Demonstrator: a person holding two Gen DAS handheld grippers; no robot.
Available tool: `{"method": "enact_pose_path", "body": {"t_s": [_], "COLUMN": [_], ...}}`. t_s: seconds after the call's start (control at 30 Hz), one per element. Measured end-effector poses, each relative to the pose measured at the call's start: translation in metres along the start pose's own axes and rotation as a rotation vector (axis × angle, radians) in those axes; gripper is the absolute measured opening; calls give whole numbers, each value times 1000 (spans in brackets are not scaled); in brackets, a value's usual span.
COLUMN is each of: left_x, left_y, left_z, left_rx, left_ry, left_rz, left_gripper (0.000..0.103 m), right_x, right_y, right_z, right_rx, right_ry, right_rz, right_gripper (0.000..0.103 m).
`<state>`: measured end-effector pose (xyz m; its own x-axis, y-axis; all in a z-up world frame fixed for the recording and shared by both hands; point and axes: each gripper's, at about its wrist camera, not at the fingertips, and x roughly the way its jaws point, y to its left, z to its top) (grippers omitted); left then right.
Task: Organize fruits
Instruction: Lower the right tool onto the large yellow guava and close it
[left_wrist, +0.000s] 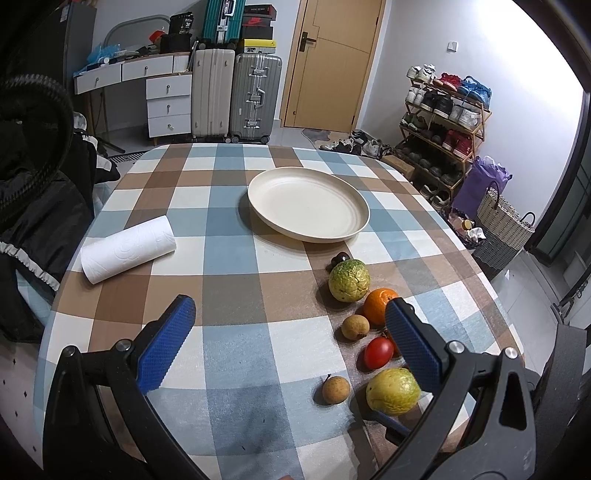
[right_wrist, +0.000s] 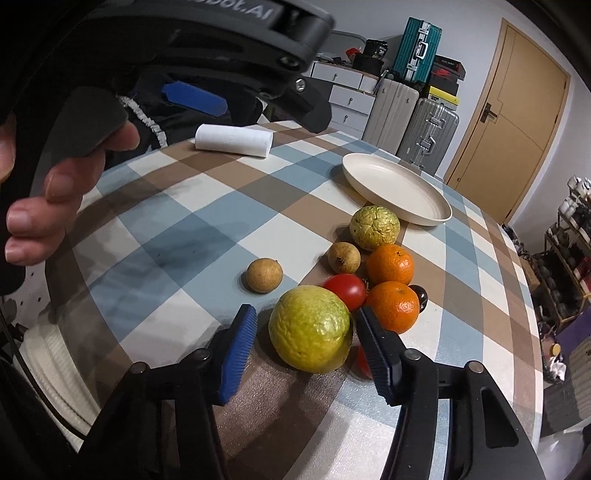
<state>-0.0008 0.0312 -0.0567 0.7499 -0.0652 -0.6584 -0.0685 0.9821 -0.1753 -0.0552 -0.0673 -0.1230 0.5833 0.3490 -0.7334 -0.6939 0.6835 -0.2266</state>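
A cream plate lies empty on the checked table. Near it lie a wrinkled green guava, oranges, two brown longans, a red tomato and a dark cherry. My right gripper is open, its blue pads on either side of a yellow-green guava without touching. My left gripper is open and empty above the table.
A paper towel roll lies at the table's left. Suitcases and a door stand behind. A shoe rack and basket are at the right. A dark jacket hangs left.
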Motion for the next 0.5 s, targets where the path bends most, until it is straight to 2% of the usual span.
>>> {"method": "enact_pose_path", "body": {"t_s": [0.07,0.3,0.5], "left_x": [0,5,12], "left_y": [0,11,6], "left_z": [0,-5,-1], "left_rx": [0,-1,19], "left_ry": [0,9,22], "left_rz": [2,5,0], "left_gripper": [102,102,102], "right_x": [0,-1,-8], "right_y": [0,-3,-11], "right_z": [0,0,1], "right_rx": [-4,24,80], "right_ry": [3,0,-37], "right_rz": [-10,8,46], "right_gripper": [50,49,49]}}
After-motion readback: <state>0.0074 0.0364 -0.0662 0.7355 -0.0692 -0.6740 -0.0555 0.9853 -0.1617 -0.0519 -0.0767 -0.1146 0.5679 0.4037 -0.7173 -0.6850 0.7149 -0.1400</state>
